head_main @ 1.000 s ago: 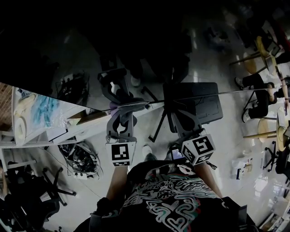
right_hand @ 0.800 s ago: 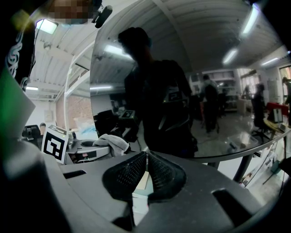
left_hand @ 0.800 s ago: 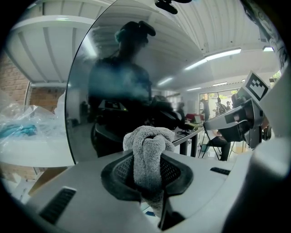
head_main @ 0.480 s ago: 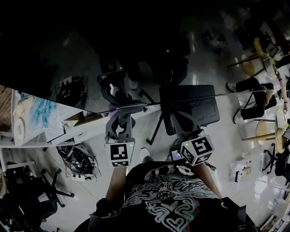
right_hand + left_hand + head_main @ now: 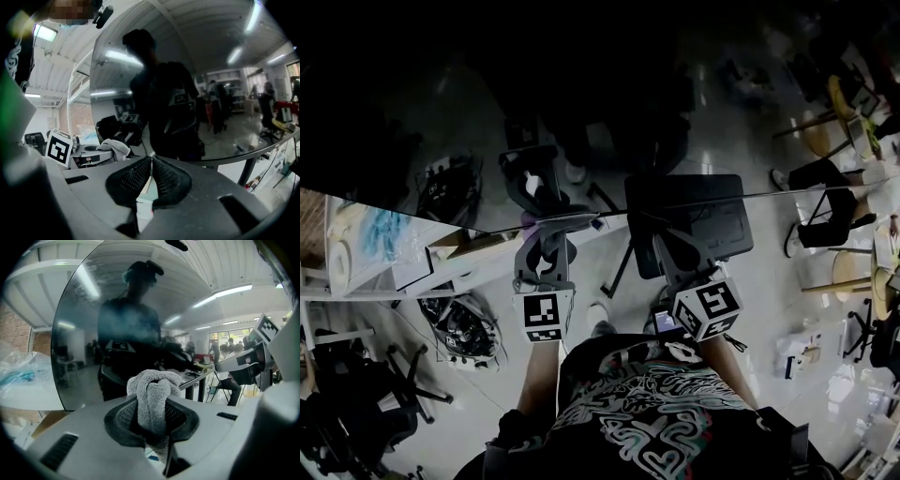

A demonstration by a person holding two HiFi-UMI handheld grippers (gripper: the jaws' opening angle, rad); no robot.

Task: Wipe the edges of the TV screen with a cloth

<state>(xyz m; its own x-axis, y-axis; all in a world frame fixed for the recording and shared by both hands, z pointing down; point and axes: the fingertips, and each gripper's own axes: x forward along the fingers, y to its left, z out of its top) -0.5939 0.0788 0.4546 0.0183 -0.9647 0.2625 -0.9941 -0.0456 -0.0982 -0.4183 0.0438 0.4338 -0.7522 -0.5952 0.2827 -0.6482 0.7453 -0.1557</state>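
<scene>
The TV screen (image 5: 581, 94) is a dark, mirror-like pane filling the upper half of the head view; its lower edge (image 5: 487, 232) runs across the middle. My left gripper (image 5: 544, 225) is shut on a grey terry cloth (image 5: 152, 385), which bulges out past the jaws right at that edge. In the left gripper view the screen (image 5: 108, 333) reflects a person. My right gripper (image 5: 664, 234) sits just right of the left one at the same edge, jaws shut with nothing between them (image 5: 151, 164). The right gripper view shows the cloth (image 5: 115, 147) in the left gripper.
A white desk (image 5: 403, 267) with plastic-wrapped items stands left below the screen. A black office chair (image 5: 694, 220) is under the grippers, a basket of cables (image 5: 464, 328) at lower left, and seated people (image 5: 825, 211) with stools at the right.
The left gripper with the cloth has slid a little to the left along the screen's lower edge. The right gripper has hardly moved.
</scene>
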